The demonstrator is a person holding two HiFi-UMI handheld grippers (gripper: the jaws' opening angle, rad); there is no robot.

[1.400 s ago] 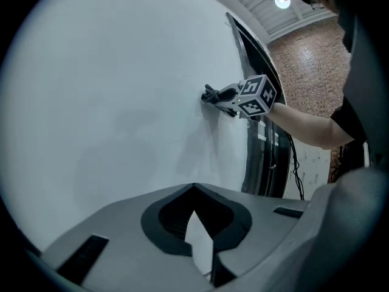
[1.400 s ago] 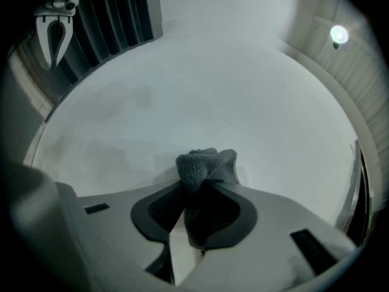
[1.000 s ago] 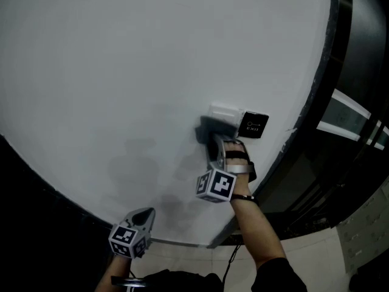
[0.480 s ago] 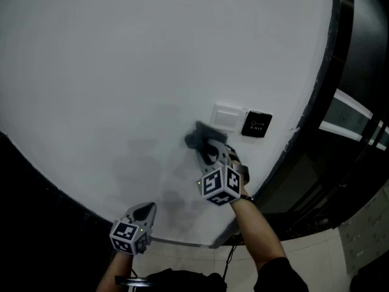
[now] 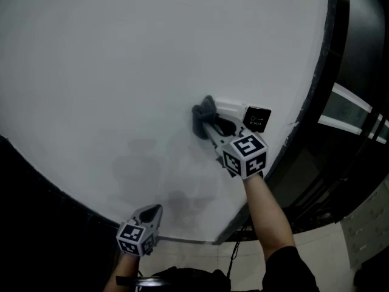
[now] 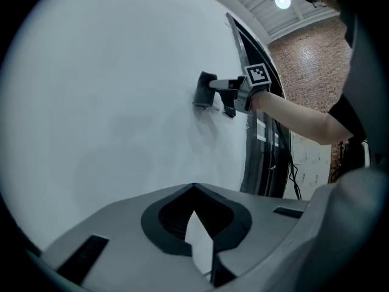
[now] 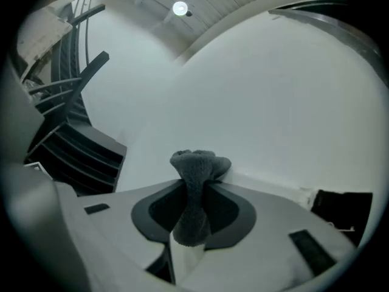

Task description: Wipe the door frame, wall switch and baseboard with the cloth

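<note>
Right gripper (image 5: 211, 125): clenched on the cloth (image 5: 203, 115), raised against the wall (image 5: 121, 72), marker cube (image 5: 246, 154) facing the head camera.
Right gripper, own view (image 7: 191, 215): jaws clamped on a twisted neck of the cloth (image 7: 194, 175), with the bunched end sticking out past the tips.
Cloth: dark grey, fuzzy, wadded into a lump; pressed to the wall at the left edge of the wall switch (image 5: 231, 109), partly covering it.
Cloth, left gripper view (image 6: 203, 96): flat against the wall at the end of the outstretched right gripper (image 6: 226, 90).
Wall switch: white plate, touching the cloth on one side, just beside the black plate (image 5: 258, 118) on the other.
Black plate: small, dark, with pale print too small to read; also at the lower right of the right gripper view (image 7: 340, 208), clear of the cloth.
Door frame (image 5: 328, 72): dark strip along the right edge of the wall, near the black plate, apart from the cloth.
Left gripper (image 5: 152, 213): low, well apart from the cloth, tips pointing at the wall.
Left gripper, own view (image 6: 194, 190): jaws closed tip to tip, nothing between them.
Right forearm (image 5: 267, 224): bare, reaching up from a dark sleeve.
Background, left gripper view: brick wall (image 6: 310, 59) and a lit ceiling lamp (image 6: 282, 2) beyond the door frame.
</note>
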